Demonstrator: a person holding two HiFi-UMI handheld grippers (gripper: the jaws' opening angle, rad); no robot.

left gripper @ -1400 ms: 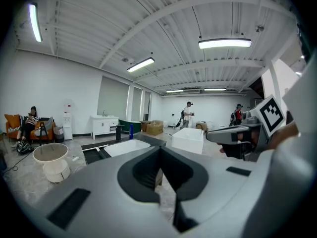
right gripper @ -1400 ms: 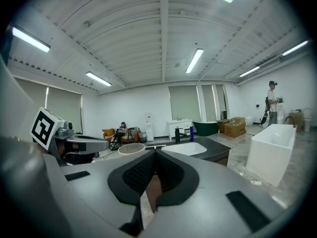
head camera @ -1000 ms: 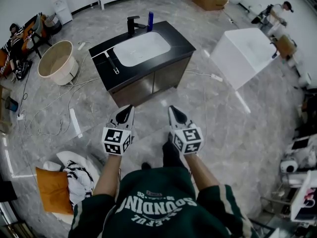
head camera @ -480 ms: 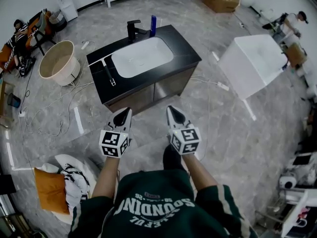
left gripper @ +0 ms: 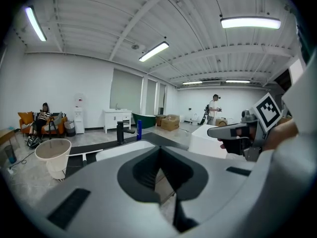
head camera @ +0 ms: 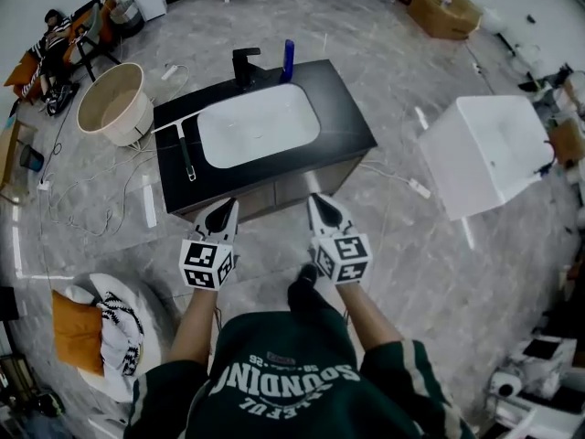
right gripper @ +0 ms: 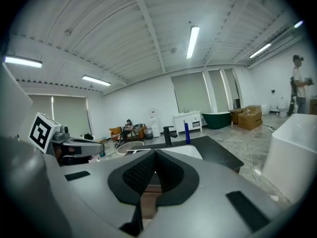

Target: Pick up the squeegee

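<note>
The squeegee [head camera: 186, 158] lies on the left end of the black vanity top [head camera: 347, 122]: a white blade across the far end, a black handle pointing toward me. In the left gripper view the squeegee [left gripper: 84, 155] shows low at the left, beside the white sink [head camera: 259, 124]. My left gripper [head camera: 223, 210] and right gripper [head camera: 323, 207] hang side by side in front of the vanity, short of its front edge. Both point at it and both are shut and empty. The left gripper [left gripper: 159, 150] and right gripper [right gripper: 154, 152] show their jaw tips touching.
A black faucet [head camera: 245, 65] and a blue bottle [head camera: 288, 59] stand behind the sink. A beige tub [head camera: 111, 105] sits on the floor at the left with cables [head camera: 87, 199] around it. A white box-shaped basin [head camera: 484, 154] stands at the right. Cushions [head camera: 78, 332] lie at lower left.
Both grippers have moved forward with the person toward the vanity, which now lies closer and more square in the head view. Both stay shut.
</note>
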